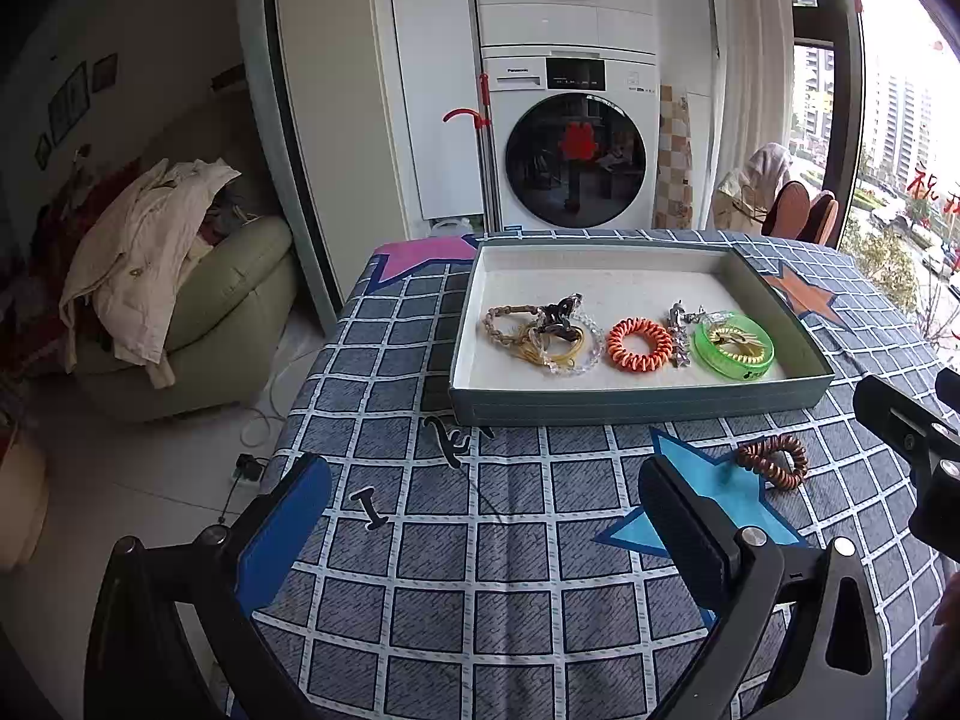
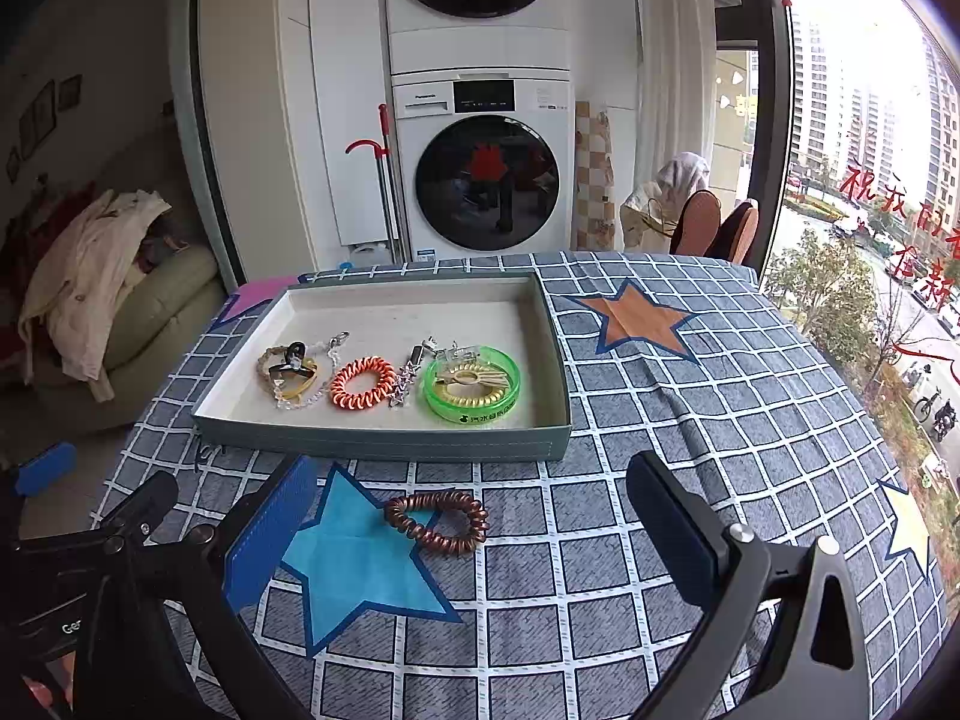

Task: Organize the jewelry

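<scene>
A: One piece is not yet in the tray [image 2: 384, 441]: the brown coil band [image 2: 437, 522] lies on the surface [image 2: 690, 510], on the right tip of the blue star [image 2: 354, 564], near the tray's near wall but apart from it.

B: And the tray's contents sit in a row along its near half: a tangle of bracelets [image 2: 294, 375] at the left, the orange coil band [image 2: 362, 383], a metal chain [image 2: 408, 375], then the green bangle [image 2: 472, 384] at the right.

A: The right hand-held gripper [image 2: 471, 516] looks best placed. Its fingers stand wide apart, holding nothing, and the coil lies on the surface between and beneath them.

B: The left hand-held gripper [image 1: 483, 510] is also spread and empty, further left; from its view the coil [image 1: 773, 462] lies beyond its right finger.

A: The judgement, then: the right one should lower until its pads straddle the coil across the ring, close gently since the spiral will likely squash and spring, and lift clear of the tray wall.

B: The far half of the tray is bare, so setting it there would avoid snagging the chain. The cloth may also ruck up if the pads drag on it.
</scene>
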The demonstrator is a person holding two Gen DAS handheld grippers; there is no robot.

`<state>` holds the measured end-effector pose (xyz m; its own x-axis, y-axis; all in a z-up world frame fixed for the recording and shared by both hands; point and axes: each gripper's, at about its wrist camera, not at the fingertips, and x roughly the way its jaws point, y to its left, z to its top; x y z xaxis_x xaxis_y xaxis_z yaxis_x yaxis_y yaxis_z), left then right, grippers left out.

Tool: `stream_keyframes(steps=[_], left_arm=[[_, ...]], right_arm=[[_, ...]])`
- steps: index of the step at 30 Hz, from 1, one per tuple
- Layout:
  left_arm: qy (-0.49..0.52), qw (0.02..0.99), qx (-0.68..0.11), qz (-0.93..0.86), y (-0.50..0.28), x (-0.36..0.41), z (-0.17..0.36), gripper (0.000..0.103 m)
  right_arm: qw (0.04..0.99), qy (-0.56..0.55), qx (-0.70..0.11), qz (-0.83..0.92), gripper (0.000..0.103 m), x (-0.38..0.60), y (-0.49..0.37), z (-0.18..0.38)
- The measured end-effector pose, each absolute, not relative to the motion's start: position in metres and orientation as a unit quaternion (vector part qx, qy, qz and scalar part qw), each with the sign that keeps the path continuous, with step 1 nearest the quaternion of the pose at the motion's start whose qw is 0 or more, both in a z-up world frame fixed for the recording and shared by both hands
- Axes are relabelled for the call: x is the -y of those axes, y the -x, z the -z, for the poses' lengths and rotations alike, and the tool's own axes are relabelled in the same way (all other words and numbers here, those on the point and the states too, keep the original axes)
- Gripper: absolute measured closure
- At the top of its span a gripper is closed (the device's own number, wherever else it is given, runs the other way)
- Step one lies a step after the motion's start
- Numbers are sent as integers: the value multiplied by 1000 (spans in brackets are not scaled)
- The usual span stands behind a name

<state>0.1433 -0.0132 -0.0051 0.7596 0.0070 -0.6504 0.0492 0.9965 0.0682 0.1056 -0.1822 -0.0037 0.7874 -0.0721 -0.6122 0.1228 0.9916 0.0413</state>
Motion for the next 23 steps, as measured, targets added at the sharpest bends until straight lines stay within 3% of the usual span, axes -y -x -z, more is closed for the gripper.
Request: stream_keyframes(steps=[23], left_arm=[[-45,937,-345,18,-143,15,5,0]], right_arm=[[945,-39,-322,51,0,181,-105,1]])
